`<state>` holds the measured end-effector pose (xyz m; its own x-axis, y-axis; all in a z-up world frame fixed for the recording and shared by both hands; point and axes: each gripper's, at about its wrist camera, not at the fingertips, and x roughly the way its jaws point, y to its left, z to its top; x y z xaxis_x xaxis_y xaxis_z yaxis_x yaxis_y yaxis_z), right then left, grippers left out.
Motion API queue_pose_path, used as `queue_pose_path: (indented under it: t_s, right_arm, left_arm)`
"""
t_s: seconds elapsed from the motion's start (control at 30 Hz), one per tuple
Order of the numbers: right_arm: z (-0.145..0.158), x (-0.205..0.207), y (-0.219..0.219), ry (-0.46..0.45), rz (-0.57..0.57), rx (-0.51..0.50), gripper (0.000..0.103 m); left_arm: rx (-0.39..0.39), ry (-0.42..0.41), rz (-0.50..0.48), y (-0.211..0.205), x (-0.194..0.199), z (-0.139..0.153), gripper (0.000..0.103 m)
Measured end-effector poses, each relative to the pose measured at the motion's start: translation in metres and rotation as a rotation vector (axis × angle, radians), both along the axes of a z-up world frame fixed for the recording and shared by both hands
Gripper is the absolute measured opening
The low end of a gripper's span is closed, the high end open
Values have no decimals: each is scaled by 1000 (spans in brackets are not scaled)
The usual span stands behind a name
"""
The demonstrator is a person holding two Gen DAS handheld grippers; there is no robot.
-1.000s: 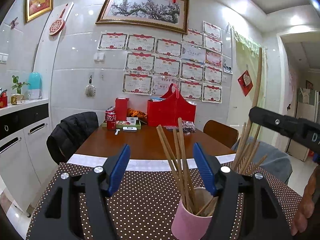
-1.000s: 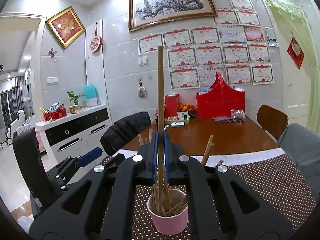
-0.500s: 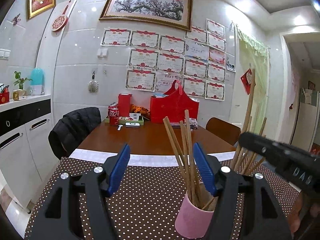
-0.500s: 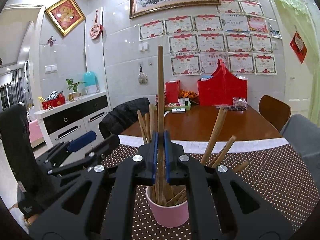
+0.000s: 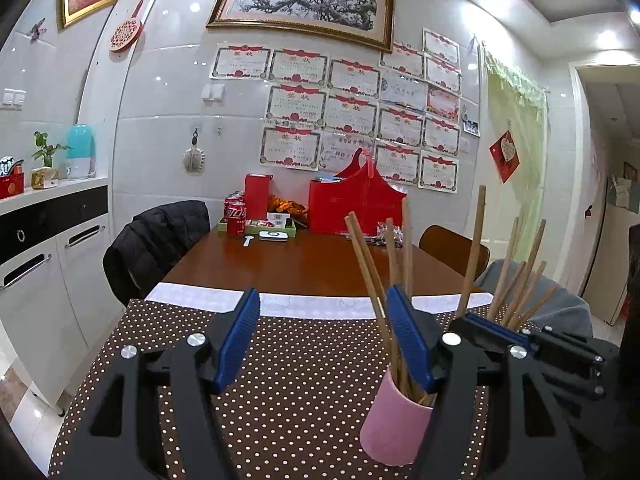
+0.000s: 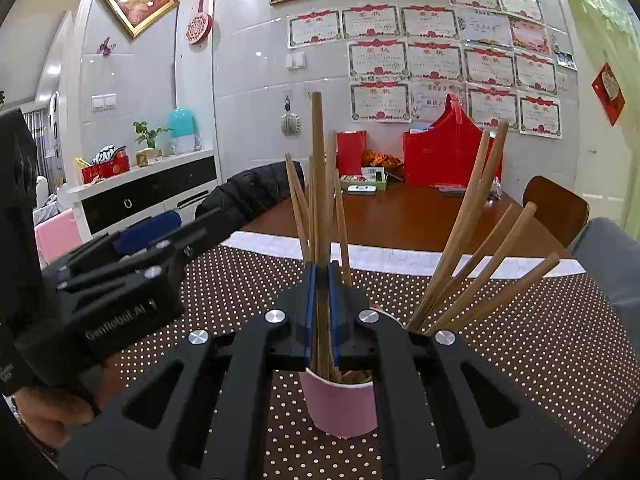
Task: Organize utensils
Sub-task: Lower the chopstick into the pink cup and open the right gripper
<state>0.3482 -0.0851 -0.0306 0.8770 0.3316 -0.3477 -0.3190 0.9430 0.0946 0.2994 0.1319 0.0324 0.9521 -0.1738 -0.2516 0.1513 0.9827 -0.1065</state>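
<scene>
A pink cup [image 6: 340, 404] stands on the brown polka-dot cloth [image 6: 520, 340] and holds several wooden chopsticks [image 6: 472, 248]. My right gripper [image 6: 322, 312] is directly above the cup, shut on one upright chopstick [image 6: 318, 184] whose lower end reaches into the cup. In the left wrist view the pink cup [image 5: 396, 428] sits just beyond the right finger of my left gripper [image 5: 324, 340], which is open with nothing between its blue pads [image 5: 240, 340]. The right gripper [image 5: 520, 344] shows at the right there, with its chopstick [image 5: 472, 248]. The left gripper [image 6: 120, 280] lies to the left of the cup.
Beyond the cloth, the wooden table [image 5: 304, 264] carries a red bag [image 5: 356, 208], cola cans [image 5: 236, 216] and a small tray at the far end. A chair draped with a black jacket [image 5: 156, 240] stands left and a brown chair [image 5: 444, 244] right. A hand [image 6: 52, 412] holds the left gripper.
My right gripper has sunk toward the cup with the chopstick still clamped, so its lower end now goes into the cup. The left gripper has hardly moved.
</scene>
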Motion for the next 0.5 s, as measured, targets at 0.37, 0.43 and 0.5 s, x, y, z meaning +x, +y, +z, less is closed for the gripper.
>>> queue_pose_path:
  t_s: [0.37, 0.43, 0.5]
  right_arm:
    - [-17, 3, 1, 44, -3, -2, 7]
    - [-16, 1, 0, 41, -6, 5, 7]
    - [-13, -2, -2, 31, -11, 14, 7]
  left_arm:
    - [7, 27, 12, 4, 0, -5, 65]
    - [10, 26, 15, 5, -2, -5, 65]
    - [11, 26, 21, 6, -5, -5, 65]
